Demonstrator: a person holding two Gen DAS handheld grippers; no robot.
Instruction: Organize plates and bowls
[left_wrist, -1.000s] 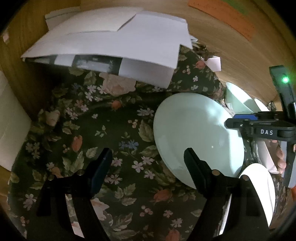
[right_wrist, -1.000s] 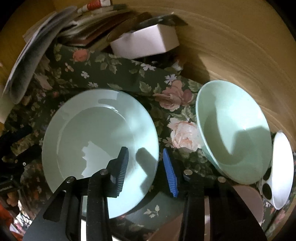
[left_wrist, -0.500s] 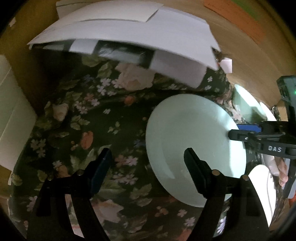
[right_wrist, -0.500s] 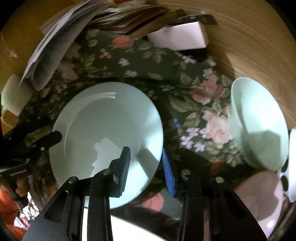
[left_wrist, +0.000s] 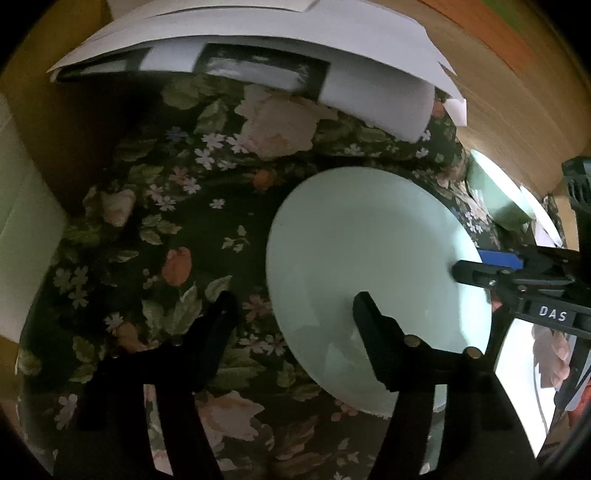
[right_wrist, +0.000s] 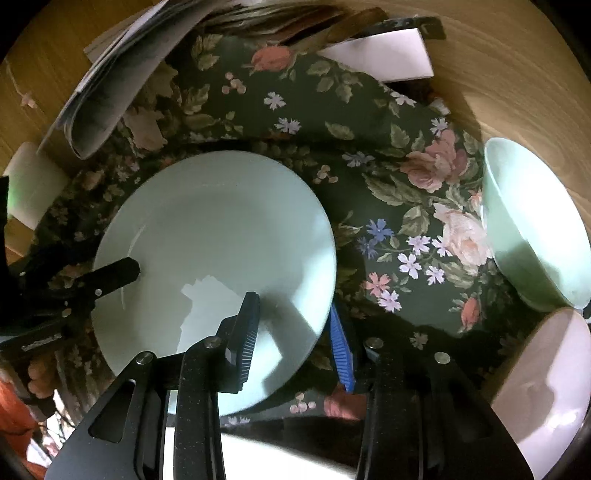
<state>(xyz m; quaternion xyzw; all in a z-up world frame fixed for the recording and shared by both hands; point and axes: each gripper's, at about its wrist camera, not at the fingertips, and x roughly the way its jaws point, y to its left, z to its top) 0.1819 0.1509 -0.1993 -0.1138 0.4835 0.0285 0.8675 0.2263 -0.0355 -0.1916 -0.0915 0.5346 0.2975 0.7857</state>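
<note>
A pale green plate (right_wrist: 214, 236) is lifted above the floral cloth (right_wrist: 369, 155). My right gripper (right_wrist: 291, 332) is shut on its near rim, one finger above and the blue-padded one below. The plate also shows in the left wrist view (left_wrist: 369, 266), with the right gripper (left_wrist: 476, 266) clamped on its right rim. My left gripper (left_wrist: 291, 314) is open, its right finger over the plate's near-left part, its left finger over the cloth. A pale green bowl (right_wrist: 532, 221) stands at the right. A white bowl (right_wrist: 546, 376) stands nearer.
Loose papers (left_wrist: 258, 48) overhang the cloth's far edge. A white box (right_wrist: 384, 59) lies at the back. A white block (left_wrist: 22, 240) stands at the left. Another white dish (right_wrist: 280, 461) lies under my right gripper. The wooden table (right_wrist: 498, 66) surrounds the cloth.
The right gripper has lifted the plate off the cloth and carried it left. The left gripper has moved closer over the plate's edge and stayed open.
</note>
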